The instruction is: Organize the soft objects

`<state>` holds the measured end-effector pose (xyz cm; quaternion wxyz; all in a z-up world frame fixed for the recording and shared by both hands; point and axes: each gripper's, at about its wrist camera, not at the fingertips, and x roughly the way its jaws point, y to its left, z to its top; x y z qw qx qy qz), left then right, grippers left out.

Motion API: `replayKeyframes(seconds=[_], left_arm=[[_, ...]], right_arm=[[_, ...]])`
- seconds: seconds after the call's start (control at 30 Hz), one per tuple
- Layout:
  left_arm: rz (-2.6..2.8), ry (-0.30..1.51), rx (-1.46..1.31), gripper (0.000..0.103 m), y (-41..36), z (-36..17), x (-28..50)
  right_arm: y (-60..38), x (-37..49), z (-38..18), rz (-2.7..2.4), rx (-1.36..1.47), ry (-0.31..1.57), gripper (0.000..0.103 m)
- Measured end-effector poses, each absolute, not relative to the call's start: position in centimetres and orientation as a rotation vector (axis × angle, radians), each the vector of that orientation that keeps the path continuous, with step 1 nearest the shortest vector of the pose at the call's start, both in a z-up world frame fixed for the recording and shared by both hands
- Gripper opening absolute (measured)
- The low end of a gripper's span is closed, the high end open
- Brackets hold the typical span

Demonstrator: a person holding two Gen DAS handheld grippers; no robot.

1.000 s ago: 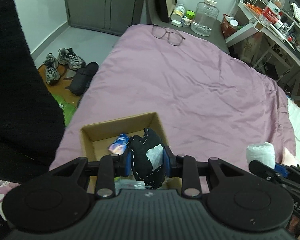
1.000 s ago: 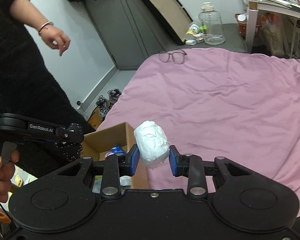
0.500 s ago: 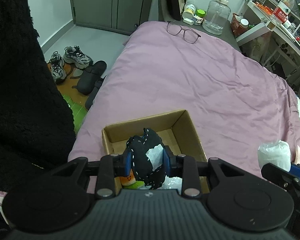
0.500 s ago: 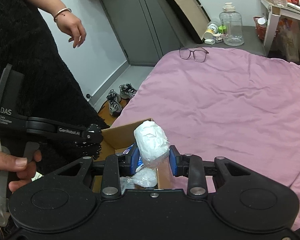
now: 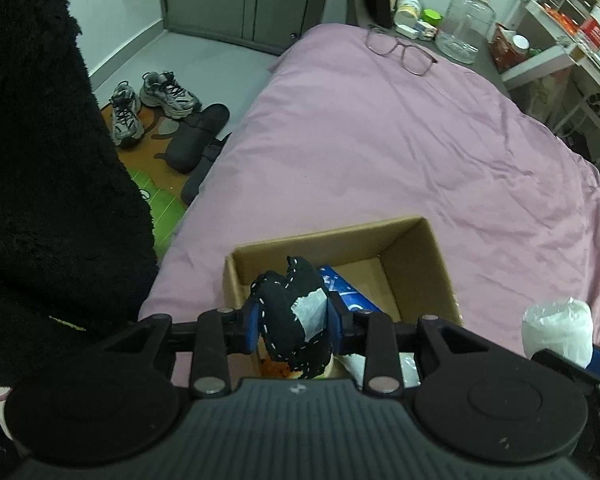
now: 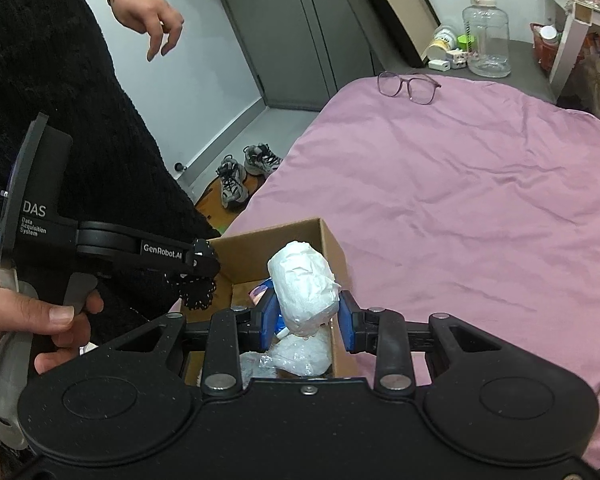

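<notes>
An open cardboard box [image 5: 416, 248] sits at the near edge of the purple bed [image 5: 380, 152]; it also shows in the right wrist view [image 6: 332, 240]. My left gripper [image 5: 292, 320] is shut on a black soft toy with white stitching [image 5: 288, 312], held over the box's near left part. My right gripper [image 6: 306, 320] is shut on a white soft bundle [image 6: 304, 284], held over the box's right side; the bundle also shows in the left wrist view [image 5: 556, 330]. The box holds a blue packet [image 5: 348, 296] and clear plastic wraps [image 6: 300, 356].
Glasses [image 5: 400, 50] lie at the far end of the bed. Sneakers [image 5: 152, 100] and slippers [image 5: 196, 140] are on the floor to the left. A second person in black [image 6: 80, 100] stands at the left. A clear jug [image 5: 462, 26] and a desk [image 5: 572, 52] are beyond the bed.
Both grippers have moved in over the box with their loads; the box now lies nearer and more central. The right gripper has shifted left so the white bundle hangs above the box.
</notes>
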<state>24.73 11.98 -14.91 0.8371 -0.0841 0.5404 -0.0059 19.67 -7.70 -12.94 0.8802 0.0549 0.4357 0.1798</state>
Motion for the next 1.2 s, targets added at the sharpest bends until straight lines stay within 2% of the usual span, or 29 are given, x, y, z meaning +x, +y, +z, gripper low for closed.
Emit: replayKeyframes(seconds=[0.17, 0.23, 0.57, 0.63, 0.7, 0.73, 0.77, 0.87, 0.93, 1.03, 1.2], left_arm=[[-0.016, 1.147, -0.205, 0.034, 12.8, -15.5, 25.4], [-0.013, 1.158, -0.204, 0.039, 12.8, -15.7, 25.5], [0.008, 1.158, -0.209, 0.042, 13.1, -15.6, 24.7], [0.011, 1.158, -0.212, 0.047, 13.0, -15.5, 24.4], [0.012, 1.157, -0.213, 0.050, 13.1, -15.3, 24.1], [0.012, 1.158, -0.214, 0.051, 13.1, -15.3, 24.0], [0.012, 1.160, -0.216, 0.051, 13.1, -15.3, 23.9], [0.014, 1.168, -0.228, 0.057, 13.3, -15.3, 23.7], [0.008, 1.165, -0.237, 0.067, 13.4, -15.2, 23.5], [0.005, 1.163, -0.240, 0.071, 13.3, -14.9, 23.3], [-0.006, 1.157, -0.231, 0.077, 12.5, -14.3, 22.9]], right_arm=[[-6.7, 20.3, -13.5, 0.381, 0.110, 0.919, 0.031], [-6.3, 20.5, -13.7, 0.384, 0.106, 0.923, 0.031], [-5.0, 21.6, -14.0, 0.388, 0.080, 0.918, 0.032], [-4.6, 21.8, -13.9, 0.392, 0.074, 0.907, 0.032], [-4.4, 22.1, -13.7, 0.398, 0.076, 0.889, 0.035], [-4.3, 22.3, -13.6, 0.401, 0.077, 0.878, 0.039], [-4.3, 22.5, -13.5, 0.395, 0.076, 0.873, 0.048], [-4.7, 22.4, -13.2, 0.375, 0.081, 0.862, 0.050], [-5.1, 22.1, -13.1, 0.372, 0.087, 0.866, 0.050], [-5.7, 21.5, -13.1, 0.363, 0.091, 0.873, 0.050], [-7.4, 20.2, -12.7, 0.351, 0.119, 0.875, 0.059]])
